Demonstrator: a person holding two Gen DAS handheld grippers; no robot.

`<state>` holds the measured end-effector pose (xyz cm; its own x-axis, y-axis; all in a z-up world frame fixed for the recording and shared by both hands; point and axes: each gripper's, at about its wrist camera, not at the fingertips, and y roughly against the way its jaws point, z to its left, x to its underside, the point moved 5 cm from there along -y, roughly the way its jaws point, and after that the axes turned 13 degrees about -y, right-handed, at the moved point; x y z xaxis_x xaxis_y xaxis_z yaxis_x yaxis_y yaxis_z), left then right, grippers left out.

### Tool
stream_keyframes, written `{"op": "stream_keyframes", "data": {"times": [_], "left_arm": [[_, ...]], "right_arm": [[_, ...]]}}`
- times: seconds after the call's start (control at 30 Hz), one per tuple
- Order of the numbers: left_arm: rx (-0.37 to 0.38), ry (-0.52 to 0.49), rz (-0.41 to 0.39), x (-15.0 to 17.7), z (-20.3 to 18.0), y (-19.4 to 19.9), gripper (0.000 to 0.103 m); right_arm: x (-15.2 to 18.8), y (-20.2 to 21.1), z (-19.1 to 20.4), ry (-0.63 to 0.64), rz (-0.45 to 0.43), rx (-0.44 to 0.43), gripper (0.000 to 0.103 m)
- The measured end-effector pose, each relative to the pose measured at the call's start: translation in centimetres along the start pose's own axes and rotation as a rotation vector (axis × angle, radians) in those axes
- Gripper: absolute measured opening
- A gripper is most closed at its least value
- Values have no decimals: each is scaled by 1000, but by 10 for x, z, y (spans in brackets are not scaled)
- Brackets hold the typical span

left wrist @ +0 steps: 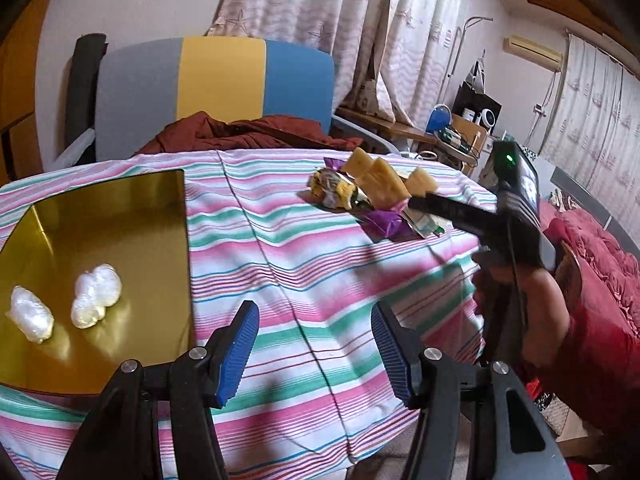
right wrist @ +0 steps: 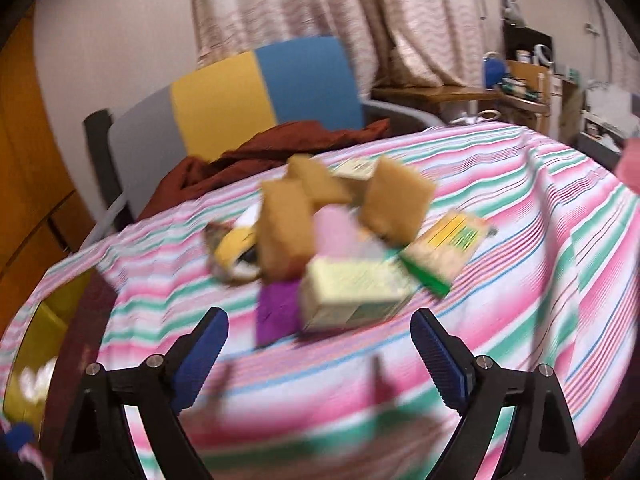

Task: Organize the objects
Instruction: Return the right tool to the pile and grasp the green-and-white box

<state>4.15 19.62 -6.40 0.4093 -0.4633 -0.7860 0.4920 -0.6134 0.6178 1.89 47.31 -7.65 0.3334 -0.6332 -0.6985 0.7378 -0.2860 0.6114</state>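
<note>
A gold tray [left wrist: 120, 216] lies at the table's left with two white plastic-wrapped lumps [left wrist: 96, 296] on it. A pile of objects sits at the far right of the table: yellow sponge blocks [left wrist: 384, 184], purple wrappers [left wrist: 384, 222] and small boxes. My left gripper [left wrist: 314, 354] is open and empty over the striped cloth, beside the tray. In the right wrist view, which is blurred, my right gripper [right wrist: 320, 360] is open and empty just short of the pile: tan sponges [right wrist: 286, 232], a pale green box [right wrist: 352, 292], a purple block [right wrist: 278, 312], a yellow-green box [right wrist: 448, 248].
A striped pink, green and white cloth [left wrist: 300, 264] covers the table. A grey, yellow and blue chair [left wrist: 216, 80] with a brown-red garment [left wrist: 248, 132] stands behind it. The right hand-held gripper's body [left wrist: 512, 208] shows at the right. A red bed and cluttered shelves lie beyond.
</note>
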Motion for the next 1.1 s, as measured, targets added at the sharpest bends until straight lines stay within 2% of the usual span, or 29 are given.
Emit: {"op": "stream_keyframes", "data": {"times": [0.17,0.27,0.37,0.53,0.7,0.83,0.9,1.03,1.1], "left_arm": [[13,-14,21,0,-9,-7,59],[14,-18,30,1,-11,-11,59],[22,-11,39,0,-10,-16,59],[37,-2,46,-3,-13,-25,59],[53,-17,48,-9,-21,-33,59],[55,-40,52,-15,-28,-39,59],[55,-48,52,-18,-31,-42,59],[56,-75,64,-25,-36,-53,59],[51,-95,75,-28,-39,-59,59]], "right_arm": [[-19,-26,-15,-42,0,60,94],[-18,-34,-27,-50,22,110,94],[-12,-28,-47,-81,45,137,94],[-4,-6,-80,-99,31,198,94],[-11,11,-82,-124,-28,150,94],[-12,-4,-72,-132,1,122,94],[-10,-15,-71,-169,20,118,92],[-8,-35,-65,-142,44,132,72],[-8,-39,-65,-125,42,145,67]]}}
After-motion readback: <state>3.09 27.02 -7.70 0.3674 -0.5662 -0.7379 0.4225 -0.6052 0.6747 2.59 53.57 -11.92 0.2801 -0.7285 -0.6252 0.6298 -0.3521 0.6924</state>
